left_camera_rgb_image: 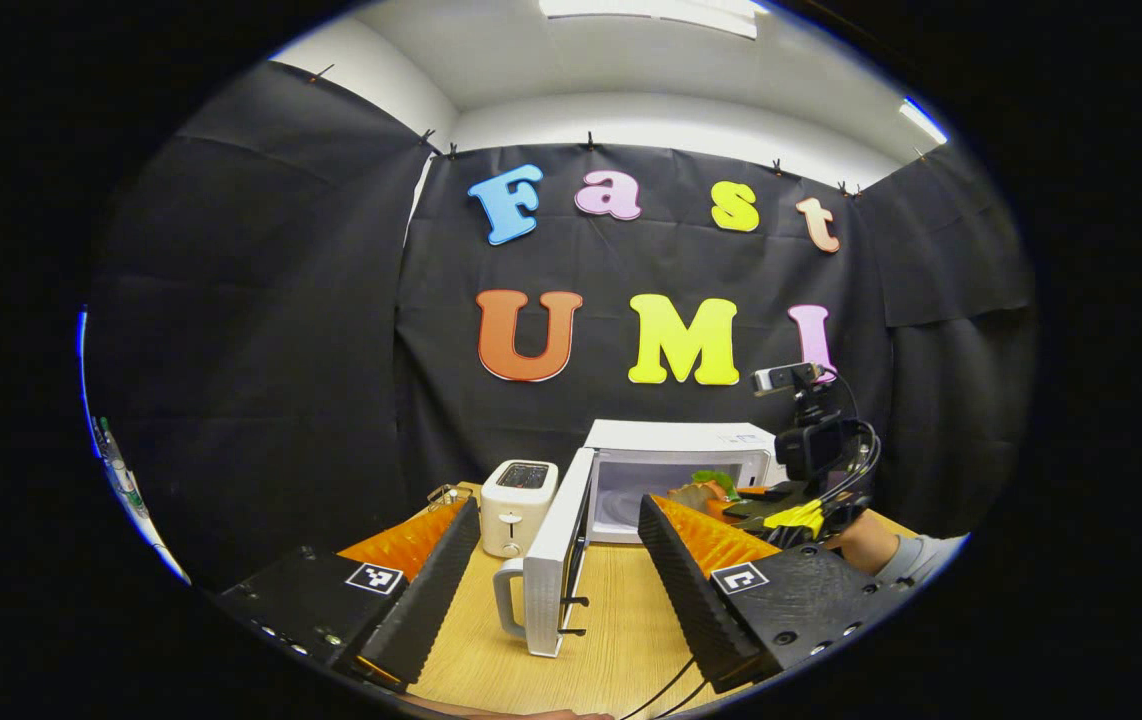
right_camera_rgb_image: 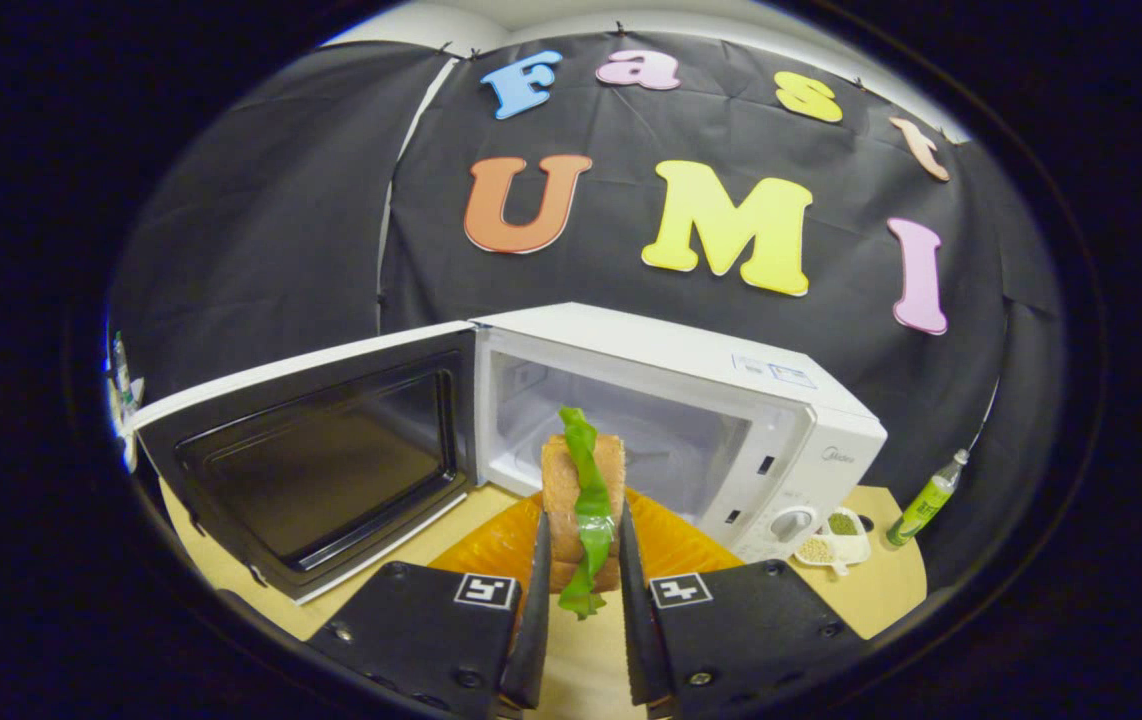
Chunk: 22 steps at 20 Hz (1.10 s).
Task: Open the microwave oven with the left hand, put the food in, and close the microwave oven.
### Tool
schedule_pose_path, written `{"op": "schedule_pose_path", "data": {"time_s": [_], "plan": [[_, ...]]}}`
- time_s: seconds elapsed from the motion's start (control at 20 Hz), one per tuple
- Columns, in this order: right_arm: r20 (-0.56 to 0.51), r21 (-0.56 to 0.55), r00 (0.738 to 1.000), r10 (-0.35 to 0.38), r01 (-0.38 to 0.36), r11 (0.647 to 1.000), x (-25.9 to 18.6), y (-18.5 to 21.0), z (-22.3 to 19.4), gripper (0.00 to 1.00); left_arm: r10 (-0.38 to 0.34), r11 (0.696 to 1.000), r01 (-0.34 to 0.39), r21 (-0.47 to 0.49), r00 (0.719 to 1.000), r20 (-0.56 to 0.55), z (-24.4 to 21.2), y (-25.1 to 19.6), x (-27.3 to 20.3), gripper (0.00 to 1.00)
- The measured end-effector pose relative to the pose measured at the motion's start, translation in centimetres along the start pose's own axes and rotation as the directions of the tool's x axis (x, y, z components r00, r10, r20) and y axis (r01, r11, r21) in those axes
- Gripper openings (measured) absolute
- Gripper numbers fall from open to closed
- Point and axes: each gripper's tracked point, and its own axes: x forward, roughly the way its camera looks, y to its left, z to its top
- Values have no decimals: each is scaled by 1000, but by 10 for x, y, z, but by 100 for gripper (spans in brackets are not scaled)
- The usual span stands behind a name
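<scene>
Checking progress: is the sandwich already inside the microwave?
No, the sandwich is held in the right tool, in front of the open microwave.

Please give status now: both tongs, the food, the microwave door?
Left tongs open, empty. Right tongs shut on sandwich, at microwave mouth. Door wide open, nothing blocking.

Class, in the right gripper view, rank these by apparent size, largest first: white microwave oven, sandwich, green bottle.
1. White box-shaped microwave oven.
2. Brown bread sandwich with green lettuce, though it sits nearest the camera.
3. Slim green plastic bottle, farther off, so its rank is less sure.
</scene>
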Motion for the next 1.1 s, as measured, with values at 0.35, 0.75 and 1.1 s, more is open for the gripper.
{"op": "schedule_pose_path", "data": {"time_s": [0.35, 0.75, 1.1], "plan": [[44, 245, 996, -81, 68, 967, 81, -13, -2, 30, 9, 1000, -9, 22, 999, -35, -12, -7, 0, 95], [173, 667, 945, -277, 95, 739, 152, -30, 5, 37, 64, 997, -59, 51, 995, -83, -28, 10, 4, 95], [47, 921, 923, -382, 108, 375, 190, -34, -37, 29, 114, 993, -109, 47, 987, -114, -37, 28, 11, 95]]}}
